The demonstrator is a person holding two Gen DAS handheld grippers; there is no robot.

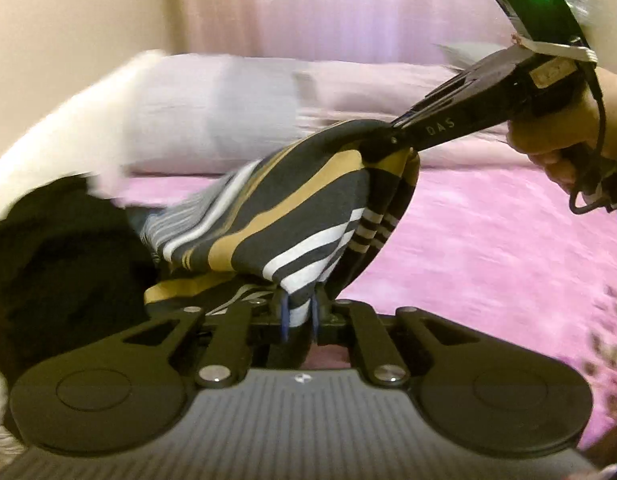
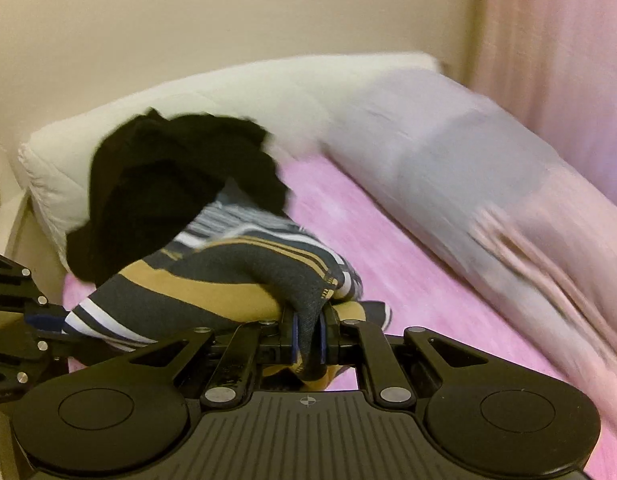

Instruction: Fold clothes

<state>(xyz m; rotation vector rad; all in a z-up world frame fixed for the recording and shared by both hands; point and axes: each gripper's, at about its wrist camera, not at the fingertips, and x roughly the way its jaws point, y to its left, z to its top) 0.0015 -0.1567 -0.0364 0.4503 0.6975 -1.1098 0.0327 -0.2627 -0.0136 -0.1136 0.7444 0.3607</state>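
Observation:
A striped garment [image 1: 292, 216] in dark grey, tan and white hangs stretched between my two grippers above a pink bed. My left gripper [image 1: 300, 312] is shut on one edge of it. My right gripper [image 2: 308, 340] is shut on another bunched part of the striped garment [image 2: 228, 280]. In the left wrist view the right gripper [image 1: 392, 136] reaches in from the right and pinches the cloth's upper corner. In the right wrist view the left gripper [image 2: 48, 324] shows at the left edge, holding the striped edge.
A black garment [image 2: 168, 184] lies heaped at the head of the bed, partly over the striped one. A pink bedsheet [image 1: 488, 248] covers the mattress. A long pale pillow [image 2: 448, 168] and a white pillow [image 2: 188, 92] lie against the wall. Pink curtains hang behind.

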